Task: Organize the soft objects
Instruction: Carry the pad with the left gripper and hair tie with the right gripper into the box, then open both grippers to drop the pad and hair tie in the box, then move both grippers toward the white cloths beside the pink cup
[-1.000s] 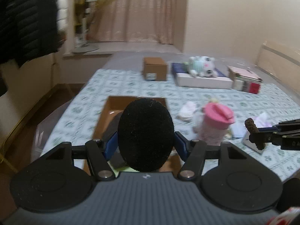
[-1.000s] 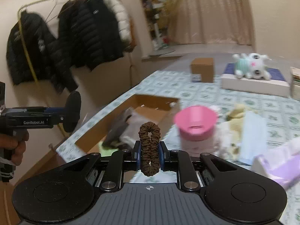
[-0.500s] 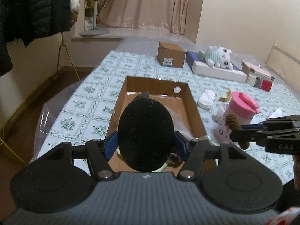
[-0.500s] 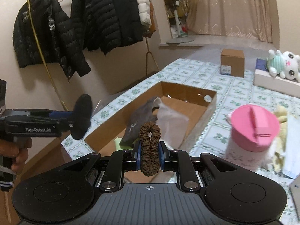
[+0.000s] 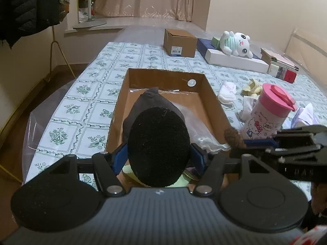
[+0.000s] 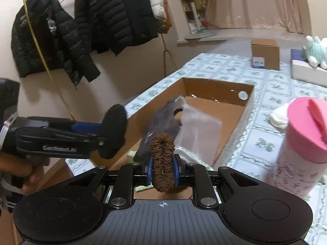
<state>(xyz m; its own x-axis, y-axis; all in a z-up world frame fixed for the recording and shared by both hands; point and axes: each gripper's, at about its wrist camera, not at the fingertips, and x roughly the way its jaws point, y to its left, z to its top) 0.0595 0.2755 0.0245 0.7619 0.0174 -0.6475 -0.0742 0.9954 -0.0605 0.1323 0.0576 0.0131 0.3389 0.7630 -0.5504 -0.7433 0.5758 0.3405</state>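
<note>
My left gripper [image 5: 158, 157] is shut on a black oval foam pad [image 5: 158, 145] and holds it above the near end of an open cardboard box [image 5: 214, 100]. My right gripper [image 6: 162, 171] is shut on a brown scrunchie [image 6: 162, 159], just over the box's near right edge; it also shows in the left wrist view [image 5: 235, 137]. Inside the box [image 6: 243, 118] lie a dark grey cloth [image 6: 161, 122], a clear plastic bag [image 6: 198, 126] and a pale green item [image 6: 131, 154]. The left gripper with the pad [image 6: 115, 130] shows at the left of the right wrist view.
On the floral bedcover [image 5: 85, 102] to the right of the box stand a pink-lidded Hello Kitty jug [image 5: 267, 116], white socks [image 5: 226, 91] and a yellow cloth [image 5: 253, 86]. Further back are a small brown carton [image 5: 179, 42], a plush toy [image 5: 237, 43] and books [image 5: 280, 65]. Black jackets [image 6: 98, 20] hang at left.
Both grippers have moved forward and down towards the box, still holding the pad and the scrunchie. The right gripper has come closer to the box's near right edge.
</note>
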